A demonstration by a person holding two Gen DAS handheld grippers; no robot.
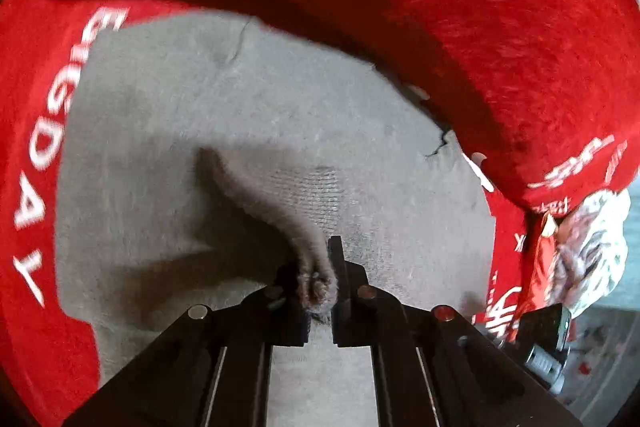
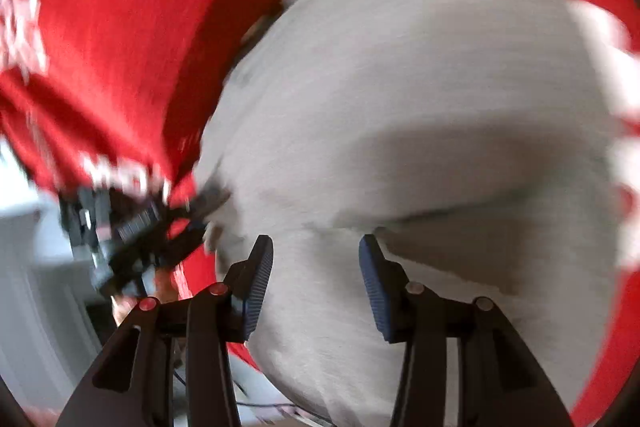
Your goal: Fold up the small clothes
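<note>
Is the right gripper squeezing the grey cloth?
No, the right gripper stands open above the grey cloth, its pads apart and pinching nothing.

The things lie on a red cloth [image 1: 500,27] with a fuzzy nap and white lettering; whether a table is beneath it cannot be seen. Flat on the red cloth lies a grey knitted garment [image 1: 200,107], taking up the middle of the left wrist view. The white letters [image 1: 44,131] run along the garment's left edge. Beyond the garment's far edge the red cloth rises in a thick fold that casts a dark shadow onto it. At the garment's right, a crumpled white rag [image 1: 592,247] sits at the red cloth's edge. In the blurred right wrist view the garment [image 2: 400,87] again lies on the red cloth [image 2: 120,7].
</note>
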